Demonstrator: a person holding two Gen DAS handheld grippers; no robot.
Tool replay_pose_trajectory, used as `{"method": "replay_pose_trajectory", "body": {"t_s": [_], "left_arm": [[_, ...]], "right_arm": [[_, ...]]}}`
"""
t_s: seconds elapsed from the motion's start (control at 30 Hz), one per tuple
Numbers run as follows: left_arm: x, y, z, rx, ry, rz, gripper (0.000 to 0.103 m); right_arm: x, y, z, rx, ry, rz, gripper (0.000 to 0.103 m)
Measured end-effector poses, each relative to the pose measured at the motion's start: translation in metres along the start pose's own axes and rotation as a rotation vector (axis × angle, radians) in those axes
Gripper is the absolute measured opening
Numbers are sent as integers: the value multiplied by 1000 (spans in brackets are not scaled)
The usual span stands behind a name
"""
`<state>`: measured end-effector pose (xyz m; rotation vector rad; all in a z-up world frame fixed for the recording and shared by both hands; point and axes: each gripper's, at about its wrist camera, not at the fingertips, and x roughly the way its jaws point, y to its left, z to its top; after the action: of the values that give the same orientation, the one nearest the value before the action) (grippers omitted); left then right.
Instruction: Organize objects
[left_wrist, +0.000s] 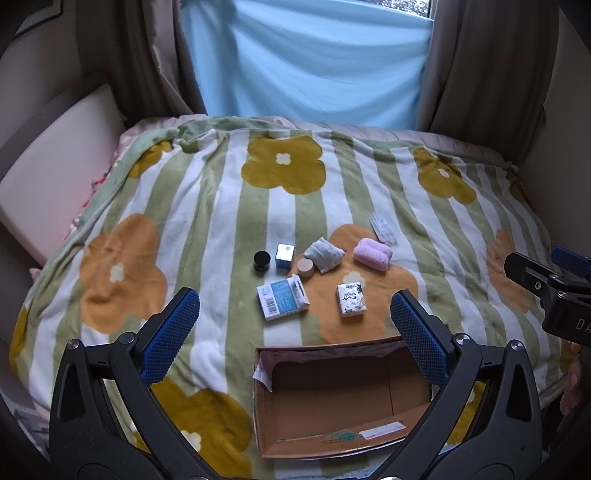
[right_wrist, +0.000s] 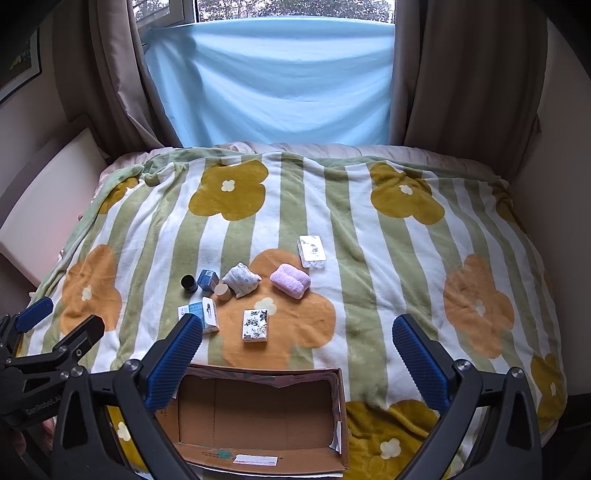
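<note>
Both the left gripper (left_wrist: 295, 317) and right gripper (right_wrist: 297, 341) hover wide and empty above the empty cardboard box (right_wrist: 258, 410), while the tissue pack (right_wrist: 255, 325), pink towel (right_wrist: 290, 281) and jars lie at twelve o'clock, presumably awaiting boxing.

I'm in a bedroom at home. There's a bed under a flowery striped fleece blanket (right_wrist: 295, 221), with brown curtains (right_wrist: 461, 74) and a blue sheet (right_wrist: 269, 85) over the window behind it.
</note>
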<state>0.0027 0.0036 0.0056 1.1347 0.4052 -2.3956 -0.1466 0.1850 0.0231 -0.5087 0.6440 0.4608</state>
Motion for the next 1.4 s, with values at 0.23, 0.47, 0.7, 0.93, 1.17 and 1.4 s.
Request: {"method": "replay_pose_trajectory", "body": {"t_s": [0.23,0.47,0.7,0.93,1.17,1.4], "left_arm": [[-7,0,-7,-44,8,23,103],[-18,2,-12,-87,6,31,103],[-13,4,-11,-167,48,67,103],[22,15,-6,-273,154,124,103],[93,43,3,-399,265,175,103],[185,79,-1,-601,373,281,103]], "right_arm": [[-5,2,0,20,2,13,102],[-12,-1,-7,48,1,25,102],[-11,-6,-8,41,2,46,102],[6,-12,1,38,26,61,102],[57,-18,17,2,80,98,102],[135,-27,26,46,180,103,102]]}}
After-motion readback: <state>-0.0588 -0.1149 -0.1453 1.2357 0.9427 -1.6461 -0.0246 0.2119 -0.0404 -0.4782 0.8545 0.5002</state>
